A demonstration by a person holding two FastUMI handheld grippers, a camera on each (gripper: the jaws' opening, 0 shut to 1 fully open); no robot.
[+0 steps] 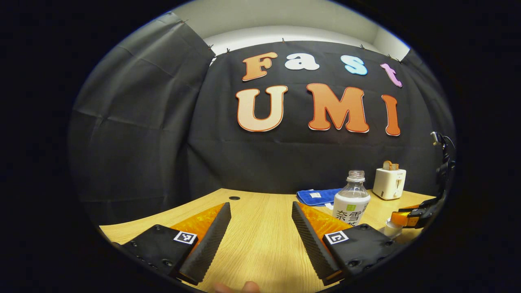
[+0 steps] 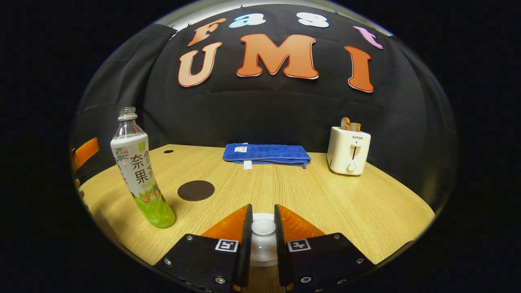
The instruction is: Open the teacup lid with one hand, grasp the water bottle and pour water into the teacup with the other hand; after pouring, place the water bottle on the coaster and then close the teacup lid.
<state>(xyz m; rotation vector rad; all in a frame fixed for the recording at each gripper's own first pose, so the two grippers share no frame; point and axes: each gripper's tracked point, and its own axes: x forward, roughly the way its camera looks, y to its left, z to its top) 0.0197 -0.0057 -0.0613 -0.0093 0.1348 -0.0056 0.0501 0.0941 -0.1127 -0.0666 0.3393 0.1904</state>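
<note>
My left gripper [image 1: 260,228] hangs wide open over the table [image 1: 260,244]. Ahead to its right stands the uncapped water bottle [image 1: 351,199], with the right gripper [image 1: 401,219] beyond it.

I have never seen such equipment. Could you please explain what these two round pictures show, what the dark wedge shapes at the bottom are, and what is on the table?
No robot is here: a person holds one two-finger tool in each hand, and a fisheye camera rides on each, looking forward along its fingers. Those fingers are the wedges at the bottom.

In the left gripper view, the left tool is open and holds nothing. A fingertip shows at the bottom edge.

In the right gripper view, the right tool is closed on the knob of the white teacup lid. The left gripper view shows that tool farther off, at the cup.

On the wooden table stand an uncapped water bottle, a dark round coaster, a folded blue towel and a white toaster with bread in it.
</note>
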